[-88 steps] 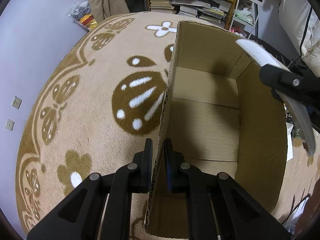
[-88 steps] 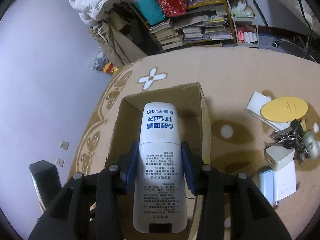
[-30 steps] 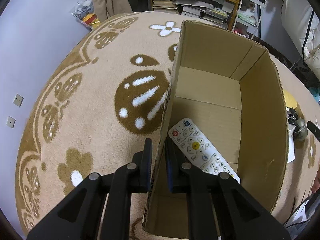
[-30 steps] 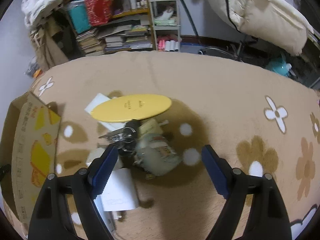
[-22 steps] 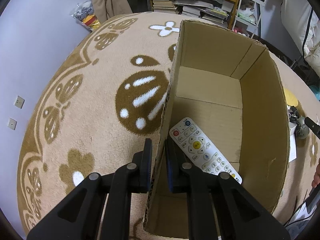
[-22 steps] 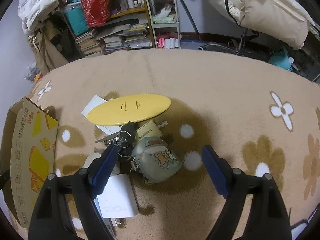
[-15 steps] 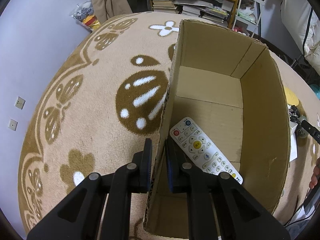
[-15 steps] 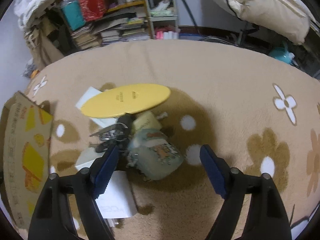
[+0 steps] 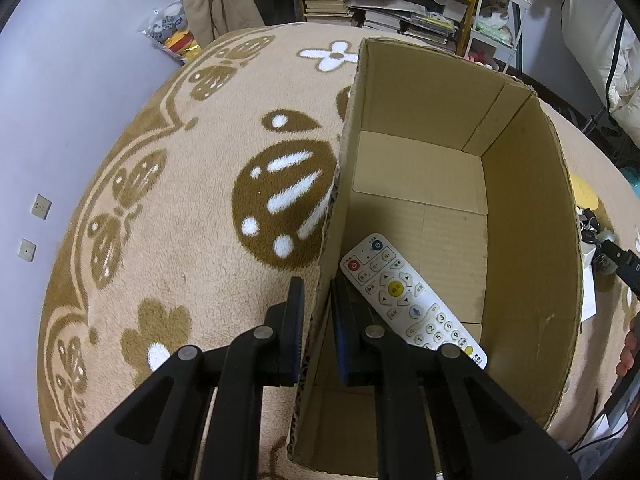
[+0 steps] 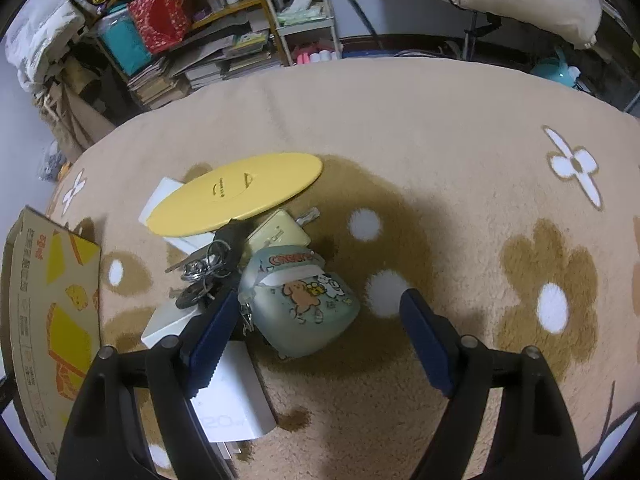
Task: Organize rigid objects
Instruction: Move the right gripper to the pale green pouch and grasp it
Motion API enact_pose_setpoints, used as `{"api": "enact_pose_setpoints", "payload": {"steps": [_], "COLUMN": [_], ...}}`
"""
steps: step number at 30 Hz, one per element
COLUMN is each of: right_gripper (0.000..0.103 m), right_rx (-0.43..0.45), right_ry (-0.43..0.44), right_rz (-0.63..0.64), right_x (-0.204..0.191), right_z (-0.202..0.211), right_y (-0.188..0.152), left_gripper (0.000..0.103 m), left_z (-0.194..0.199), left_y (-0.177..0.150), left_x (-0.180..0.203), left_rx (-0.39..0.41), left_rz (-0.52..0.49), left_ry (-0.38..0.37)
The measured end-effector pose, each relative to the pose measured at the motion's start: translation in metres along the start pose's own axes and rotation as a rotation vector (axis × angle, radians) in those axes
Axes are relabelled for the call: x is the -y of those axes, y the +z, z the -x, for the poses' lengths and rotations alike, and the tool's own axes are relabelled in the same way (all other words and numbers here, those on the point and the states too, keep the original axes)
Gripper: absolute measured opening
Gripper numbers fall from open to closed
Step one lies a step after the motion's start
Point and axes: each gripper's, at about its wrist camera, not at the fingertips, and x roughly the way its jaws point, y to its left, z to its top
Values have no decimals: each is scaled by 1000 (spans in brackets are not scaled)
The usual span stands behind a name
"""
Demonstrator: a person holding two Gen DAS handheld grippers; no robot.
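Since a moment ago the right gripper [image 10: 316, 340] has dropped a little closer to the pile of small things on the rug [image 10: 420, 120], and the white remote [image 9: 408, 300] that it held earlier now lies inside the cardboard box [image 9: 528, 240]. Its jaws stand wide open with nothing pressed between them. A green pouch with cartoon animals [image 10: 298, 300] sits in the gap, nearer the left-hand finger, and no pad touches it. On the other side of the pouch the rug is bare, so that side has room. Just behind the pouch lie a bunch of keys [image 10: 208, 268], a pale yellow case [image 10: 276, 232] and a flat yellow disc [image 10: 236, 196], all crowded together, with white boxes [image 10: 232, 396] under the left-hand finger. The box stands well apart, at the left edge of that view. The left gripper [image 9: 316, 320] is closed on the near side wall of the box, one finger outside and one inside. The remote lies face up on the box floor, buttons showing, slanted beside that inner finger. Most of the box floor past it is free.
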Motion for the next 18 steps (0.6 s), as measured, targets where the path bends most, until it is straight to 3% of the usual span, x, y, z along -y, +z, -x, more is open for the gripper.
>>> {"api": "enact_pose_setpoints", "payload": {"steps": [9,11,18], "right_gripper": [86,77,63], "right_rx": [32,38,49], "right_ry": [-10,2,-6], "right_rz": [-44,-44,37], "right_x": [5,4,-9], "right_z": [5,7,10], "right_y": [1,2,8], "left_gripper": [13,13,14], "left_z": [0,0,0], "left_y": [0,0,0], "left_x": [1,1,1], "left_rx": [2,-2,-1], "left_rz": [-8,-3,-3], "left_ry": [0,-1,-2]}}
